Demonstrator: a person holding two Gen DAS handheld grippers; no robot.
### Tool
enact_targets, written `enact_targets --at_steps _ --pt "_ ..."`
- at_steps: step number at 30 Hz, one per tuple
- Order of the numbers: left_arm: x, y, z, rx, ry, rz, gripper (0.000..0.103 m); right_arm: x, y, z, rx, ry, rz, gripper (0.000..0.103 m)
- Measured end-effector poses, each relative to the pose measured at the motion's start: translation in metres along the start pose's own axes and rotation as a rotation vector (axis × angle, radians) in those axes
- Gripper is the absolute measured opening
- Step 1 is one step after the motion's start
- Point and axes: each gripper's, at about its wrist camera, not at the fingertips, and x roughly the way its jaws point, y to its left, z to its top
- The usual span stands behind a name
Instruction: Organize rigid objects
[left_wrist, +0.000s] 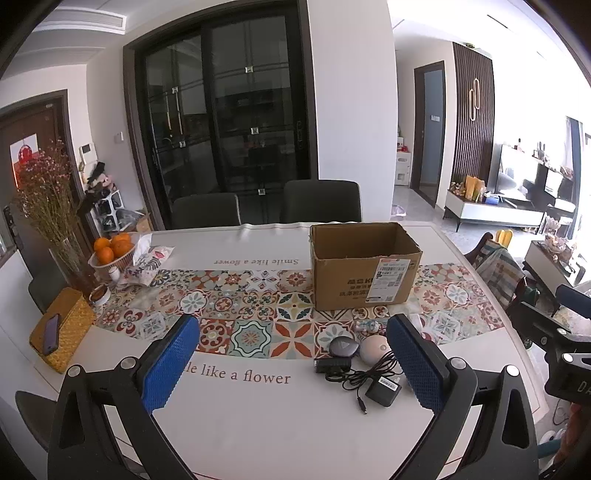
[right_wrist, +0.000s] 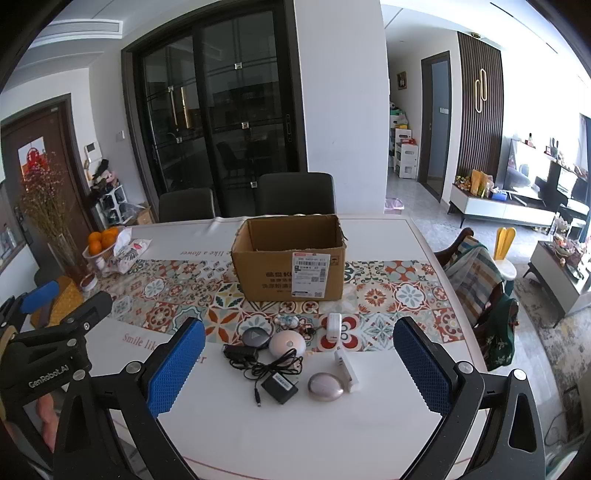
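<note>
Starting well means picking one item from the cluster low in the middle of the right wrist view and taking it cleanly to the box (right_wrist: 291, 258), which stands open-topped just above the cluster on the patterned runner (right_wrist: 388, 295). Both tongs are released and hold nothing: the right gripper (right_wrist: 299, 365) frames the cluster between its wide-spread blue pads, and the left gripper (left_wrist: 293, 363) hovers with the same items toward its right pad.

The silver pebble (right_wrist: 325, 386) and the white plug (right_wrist: 347, 371) touch each other at the near right; I judge the pebble the easier first grasp, taken across its narrow width, since it lies at the edge with open table on its near side. The adapter (right_wrist: 279, 387) trails a tangled cord (right_wrist: 271, 365) to a second black block (right_wrist: 241, 353), so lifting it will likely drag its neighbours; better left until the loose pieces are gone. A pink dome (right_wrist: 287, 344), a dark disc (right_wrist: 256, 336) and an upright white charger (right_wrist: 333, 323) sit behind, with small trinkets (right_wrist: 291, 322) that are too small to identify.

Nothing blocks the path to the box, though its near wall must be cleared. Well off at the left of the frame stand oranges (right_wrist: 102, 238), a vase (right_wrist: 61, 251) and a yellow basket (left_wrist: 61, 332) with a phone (left_wrist: 51, 334) on it.
</note>
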Motion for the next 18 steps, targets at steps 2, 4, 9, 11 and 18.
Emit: enact_targets --at_steps 2,4,9,11,18 --pt "-0.0003 0.001 -0.0014 -0.004 0.002 -0.009 0.103 0.0025 0.0001 -0.001 0.001 0.001 0.0 0.102" --pt "0.0012 0.0011 -0.0012 -0.011 0.009 -0.021 0.103 0.0024 -0.0004 -0.001 0.001 0.001 0.001 0.102" --pt "0.0021 0.0026 -0.0016 -0.012 0.01 -0.023 0.103 0.0027 -0.0013 -0.0007 0.002 0.002 0.002 0.102" --pt "0.0028 0.003 -0.0017 -0.012 0.01 -0.023 0.103 0.0023 -0.001 -0.0008 0.003 0.0 0.003 0.102" --pt "0.0035 0.0038 -0.0015 -0.011 0.008 -0.022 0.103 0.0038 -0.0015 -0.0006 0.003 0.001 0.003 0.102"
